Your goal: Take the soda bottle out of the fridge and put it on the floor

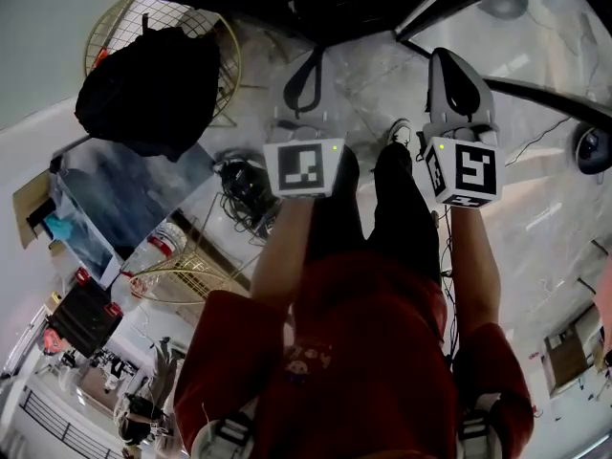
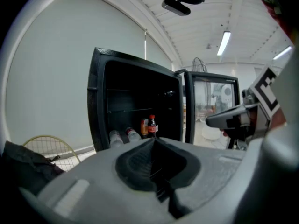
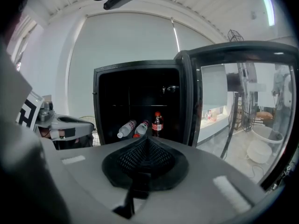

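Note:
The soda bottle point(image 2: 152, 125) point(image 3: 157, 123) has a red cap, a red label and dark contents. It stands upright on the floor of the open black fridge point(image 2: 135, 97) point(image 3: 135, 92), some way ahead of both grippers. My left gripper point(image 2: 153, 143) point(image 1: 303, 76) is shut with nothing between its pads. Held beside it at about the same height, my right gripper point(image 3: 145, 141) point(image 1: 457, 75) is also shut and empty. Both point toward the fridge opening. The glass fridge door point(image 3: 243, 101) point(image 2: 212, 106) stands swung open to the right.
Two clear water bottles point(image 3: 127, 128) point(image 3: 141, 127) lie next to the soda bottle. A black bag point(image 1: 153, 79) rests on a gold wire basket point(image 2: 46, 146) left of the fridge. Cables point(image 1: 244, 189) lie on the floor; a white bucket point(image 3: 261, 148) stands beyond the door.

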`<state>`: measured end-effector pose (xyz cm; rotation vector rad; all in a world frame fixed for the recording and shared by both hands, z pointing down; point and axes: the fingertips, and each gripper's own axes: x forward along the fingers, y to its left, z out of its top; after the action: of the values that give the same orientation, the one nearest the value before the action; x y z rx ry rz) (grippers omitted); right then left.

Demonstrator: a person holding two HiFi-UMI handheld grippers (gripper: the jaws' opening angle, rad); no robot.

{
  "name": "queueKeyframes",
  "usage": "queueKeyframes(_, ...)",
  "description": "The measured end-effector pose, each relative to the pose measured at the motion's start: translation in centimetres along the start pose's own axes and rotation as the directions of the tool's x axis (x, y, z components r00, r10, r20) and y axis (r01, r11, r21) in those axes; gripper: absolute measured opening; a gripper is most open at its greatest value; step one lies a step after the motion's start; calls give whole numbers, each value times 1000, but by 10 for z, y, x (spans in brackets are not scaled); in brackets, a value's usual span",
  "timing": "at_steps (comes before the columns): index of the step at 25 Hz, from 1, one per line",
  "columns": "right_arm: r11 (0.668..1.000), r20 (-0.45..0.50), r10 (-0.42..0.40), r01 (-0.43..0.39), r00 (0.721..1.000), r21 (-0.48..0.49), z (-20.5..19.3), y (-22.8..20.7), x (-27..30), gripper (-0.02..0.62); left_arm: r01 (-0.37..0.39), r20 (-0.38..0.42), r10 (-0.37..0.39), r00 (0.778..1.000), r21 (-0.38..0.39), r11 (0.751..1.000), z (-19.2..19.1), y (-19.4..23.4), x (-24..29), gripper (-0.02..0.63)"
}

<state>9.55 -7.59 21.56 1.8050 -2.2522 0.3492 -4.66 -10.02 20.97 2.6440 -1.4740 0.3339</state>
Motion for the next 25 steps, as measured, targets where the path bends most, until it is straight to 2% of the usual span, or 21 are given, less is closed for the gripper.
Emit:
queueKeyframes(3, 1000, -2, 7, -7, 1000, 6, -23, -2, 9, 0, -20, -29, 19, 999, -20, 1000, -26, 1, 2, 0)
queueKeyframes(6, 1000, -5, 15, -15, 1000, 17, -49, -9, 22, 0, -31, -61, 31, 998, 1, 1000, -54, 0, 10, 0)
queueKeyframes(11, 1000, -15, 19, -19, 1000, 4, -89, -18, 40, 0, -32, -34, 31, 999, -5, 999, -94, -7, 31, 0)
queueKeyframes(16, 1000, -22, 16, -17, 1000, -23, -123, -20, 59, 0, -35, -52, 35, 998, -5, 999, -140, 1, 57, 0)
queueKeyframes(21, 1000, -32, 6, -5, 999, 4, -153, -18, 71, 0, -44, -50, 42, 998, -49, 998, -161, 8, 58, 0)
queueKeyframes(25, 999, -32, -2, 3, 999, 32, -168, -12, 76, 0, -17, -75, 15, 997, -33, 999, -175, 9, 51, 0)
